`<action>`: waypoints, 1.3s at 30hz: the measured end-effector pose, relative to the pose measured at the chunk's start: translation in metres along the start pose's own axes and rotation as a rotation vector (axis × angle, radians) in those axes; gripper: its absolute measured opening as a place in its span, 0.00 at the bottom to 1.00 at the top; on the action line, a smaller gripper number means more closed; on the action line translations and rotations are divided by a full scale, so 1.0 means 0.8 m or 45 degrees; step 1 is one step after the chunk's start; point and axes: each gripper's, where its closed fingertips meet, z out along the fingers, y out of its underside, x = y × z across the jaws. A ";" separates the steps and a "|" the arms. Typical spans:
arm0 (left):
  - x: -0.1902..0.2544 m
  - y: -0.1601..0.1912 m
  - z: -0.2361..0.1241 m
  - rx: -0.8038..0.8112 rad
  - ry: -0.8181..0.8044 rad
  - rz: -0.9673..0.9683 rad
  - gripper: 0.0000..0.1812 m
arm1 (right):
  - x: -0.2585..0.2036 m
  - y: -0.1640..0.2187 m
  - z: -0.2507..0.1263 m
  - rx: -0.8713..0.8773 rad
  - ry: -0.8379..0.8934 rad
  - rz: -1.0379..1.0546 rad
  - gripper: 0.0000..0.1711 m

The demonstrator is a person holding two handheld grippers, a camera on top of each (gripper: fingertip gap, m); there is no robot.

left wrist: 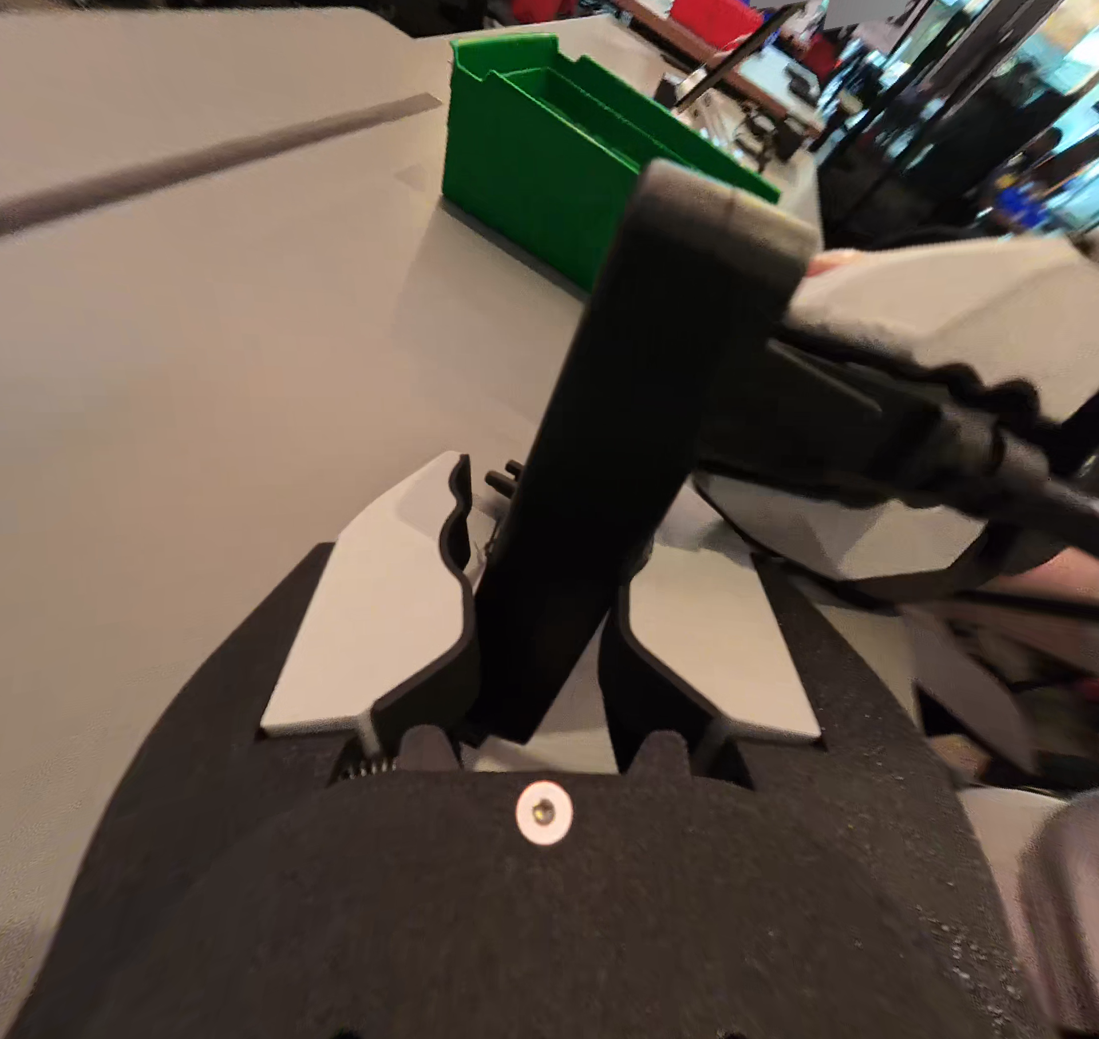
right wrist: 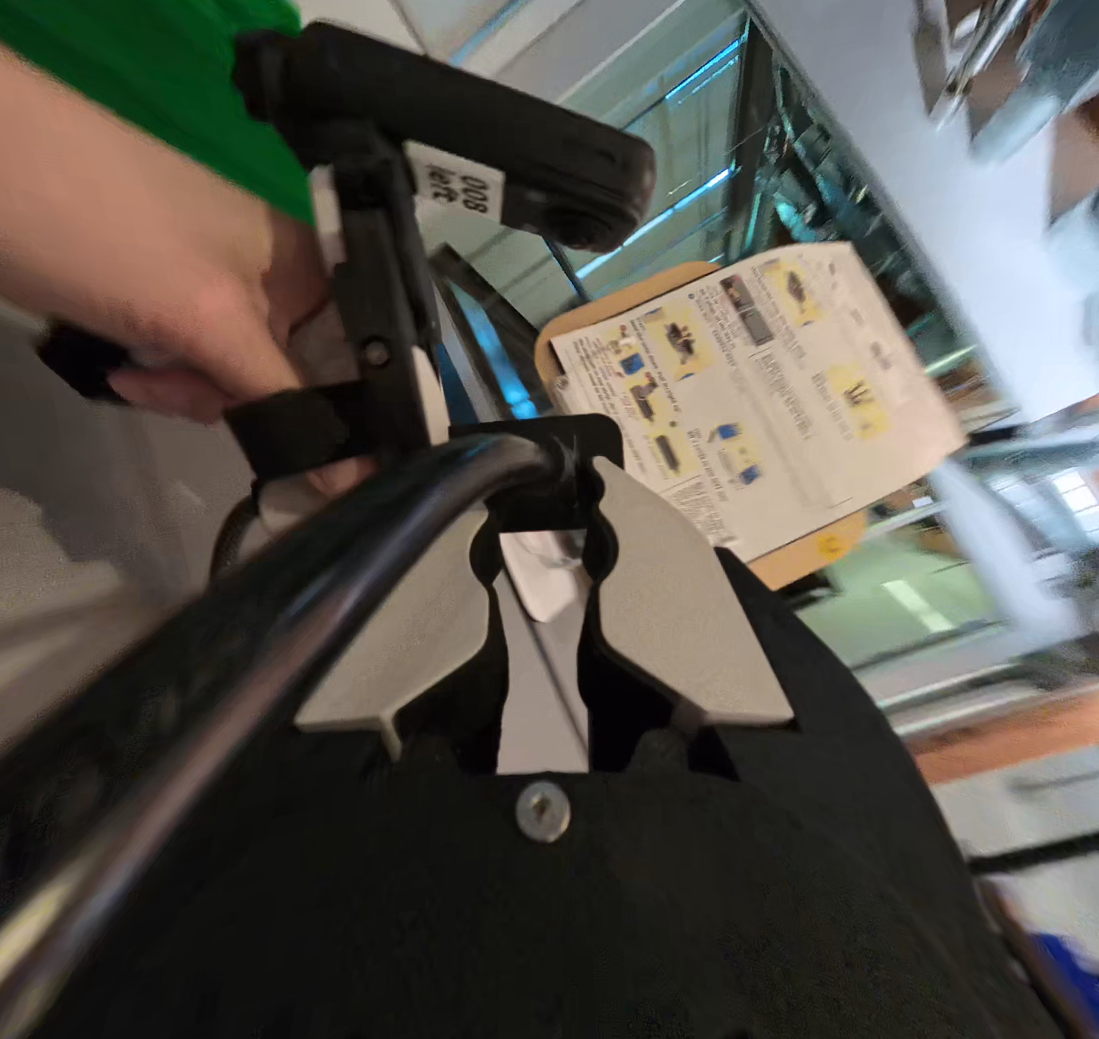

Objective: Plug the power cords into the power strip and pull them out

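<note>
In the left wrist view my left gripper (left wrist: 535, 570) is shut on a long black power strip (left wrist: 642, 415), which tilts up and to the right above the grey table (left wrist: 208, 386). My right gripper (left wrist: 749, 392) comes in from the right, shut on a black plug (left wrist: 832, 404) pressed against the strip's side. I cannot tell whether the plug is seated. In the right wrist view my right gripper (right wrist: 544, 493) is shut on the black plug (right wrist: 535, 445), and its thick cord (right wrist: 357, 564) curves down to the left. The left gripper's body (right wrist: 380, 297) and a hand (right wrist: 148, 273) show at the left.
A green open bin (left wrist: 535, 166) stands on the table behind the strip. It also shows in the right wrist view (right wrist: 148, 47) at the top left. A printed sheet on a brown board (right wrist: 743, 392) hangs beyond the plug. Cluttered tables and red bags (left wrist: 713, 5) lie far back.
</note>
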 end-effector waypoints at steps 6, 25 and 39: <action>0.005 0.002 0.000 -0.001 0.036 -0.027 0.27 | -0.005 -0.005 -0.003 -0.043 0.066 -0.299 0.13; 0.113 0.020 -0.040 -0.145 0.900 0.097 0.41 | -0.005 -0.040 -0.053 0.538 -0.189 0.090 0.14; 0.108 0.006 -0.051 -0.065 0.945 0.088 0.32 | 0.041 0.062 -0.032 0.180 -0.155 0.393 0.05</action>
